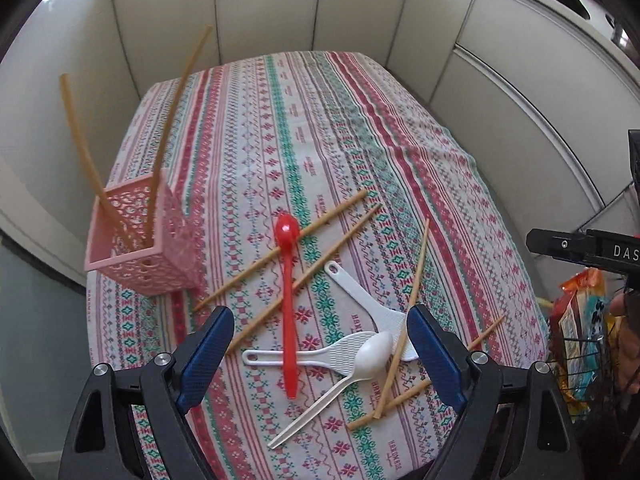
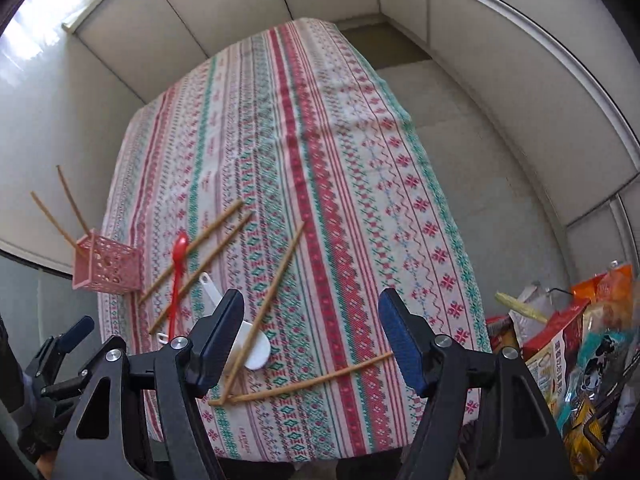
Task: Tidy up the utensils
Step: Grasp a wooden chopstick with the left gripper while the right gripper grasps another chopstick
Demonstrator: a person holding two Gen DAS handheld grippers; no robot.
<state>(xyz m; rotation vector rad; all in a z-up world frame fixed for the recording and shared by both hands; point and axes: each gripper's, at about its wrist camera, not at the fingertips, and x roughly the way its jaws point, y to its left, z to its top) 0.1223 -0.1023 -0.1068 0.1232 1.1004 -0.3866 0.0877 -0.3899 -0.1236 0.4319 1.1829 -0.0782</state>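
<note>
Pink lattice basket (image 1: 140,240) holds two chopsticks (image 1: 80,140) – both grippers' fingers (image 1: 434,354) wide apart, empty.

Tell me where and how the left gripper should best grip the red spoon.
Probably the red spoon's lower handle, from above, with the fingers either side of it. That end lies bare on the cloth and nearest the open left gripper. Higher up, the handle lies over a white paddle and two chopsticks.
</note>
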